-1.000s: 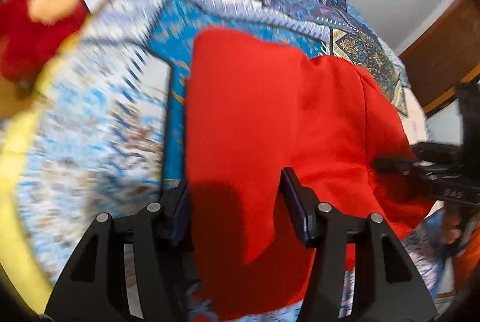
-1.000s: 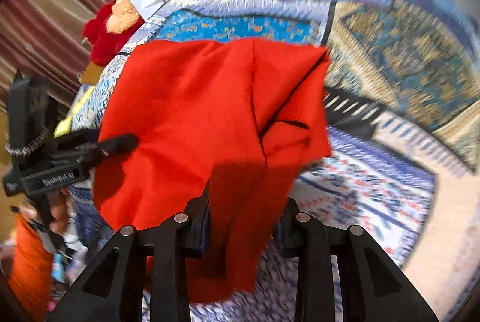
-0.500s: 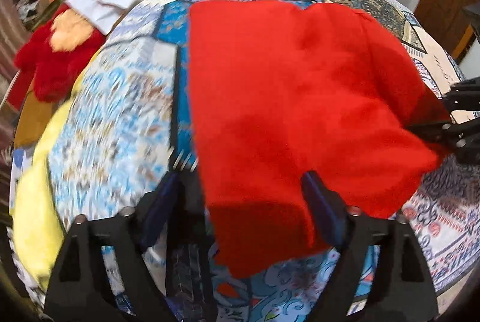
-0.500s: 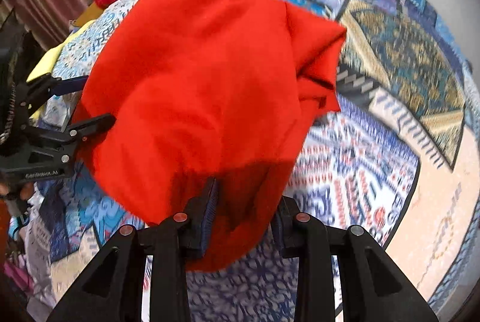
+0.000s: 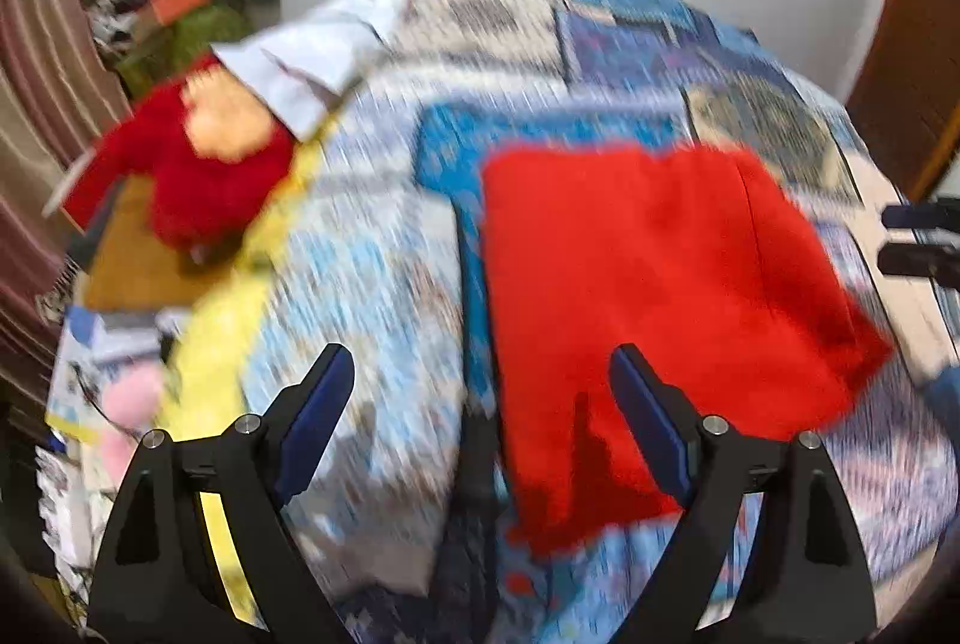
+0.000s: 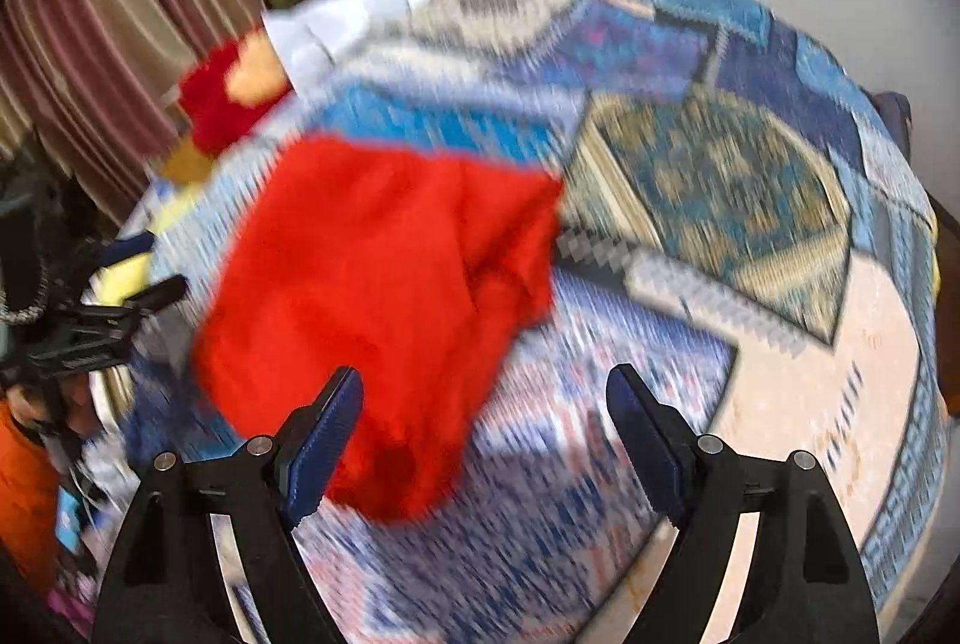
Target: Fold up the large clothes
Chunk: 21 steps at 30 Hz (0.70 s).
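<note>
the left gripper (image 5: 480,392) has its jaws wide apart with nothing between the pads; the folded red fabric garment (image 5: 654,296) lies on the bed ahead of it, its near edge passing behind the right-hand blue pad (image 5: 645,416) without being pinched. the right gripper (image 6: 483,416) is opening its jaws at this moment, and they already stand well apart; in its view the same red garment (image 6: 384,296) sits ahead and toward the left-hand pad (image 6: 324,440), a lower corner just beside it, free of any grip. both views are smeared by motion, so whether that corner brushes the pad is hard to say.

the garment rests on the blue and white patterned patchwork bedspread (image 5: 372,284), roughly squared off but with a loose flap hanging on one side.

what could go wrong: the flap nearest the right gripper looks bunched rather than flat, so the fold may slump open once left alone. a pad drawn past the cloth edge could also snag it and drag the stack askew, since the fabric lies so close to the inner pads of both grippers.

around it: a red plush toy with a pale face (image 5: 198,158) and a white folded cloth (image 5: 312,68) lie beyond the left jaw, near the bed's far edge, well apart from the garment. a striped curtain (image 6: 102,44) hangs further left. nothing stands between the jaws and the cloth.
</note>
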Tool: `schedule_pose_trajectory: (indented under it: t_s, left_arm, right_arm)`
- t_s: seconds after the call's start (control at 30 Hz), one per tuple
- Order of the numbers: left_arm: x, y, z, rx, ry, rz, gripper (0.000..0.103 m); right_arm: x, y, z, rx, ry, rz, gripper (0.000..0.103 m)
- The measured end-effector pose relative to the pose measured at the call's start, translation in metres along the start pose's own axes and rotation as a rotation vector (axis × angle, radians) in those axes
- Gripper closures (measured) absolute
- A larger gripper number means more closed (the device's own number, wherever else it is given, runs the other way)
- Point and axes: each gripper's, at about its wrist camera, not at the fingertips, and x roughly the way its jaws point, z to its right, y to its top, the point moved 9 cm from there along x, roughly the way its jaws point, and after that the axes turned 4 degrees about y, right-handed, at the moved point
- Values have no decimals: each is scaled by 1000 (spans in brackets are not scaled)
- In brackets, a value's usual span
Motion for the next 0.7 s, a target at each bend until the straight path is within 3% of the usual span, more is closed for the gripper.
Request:
schedule_pose_trajectory:
  t_s: [0.17,0.3,0.43,0.57,0.7]
  left_arm:
    - [29,47,3,-23,11,19,16]
    - [74,55,12,-37,5,-47,16]
    - [97,49,11,-80,-31,-53,7]
    - [94,44,3,-126,-66,-66,7]
    - [78,43,-1,-85,18,-63,9]
  right_arm:
    - [35,44,-25,29,47,63,21]
    - [82,44,-14,68,23,1,21]
    - [124,30,19,83,-79,-80,21]
    - [118,19,37,140,-4,-72,21]
    - [80,18,35,149,-16,-19,21]
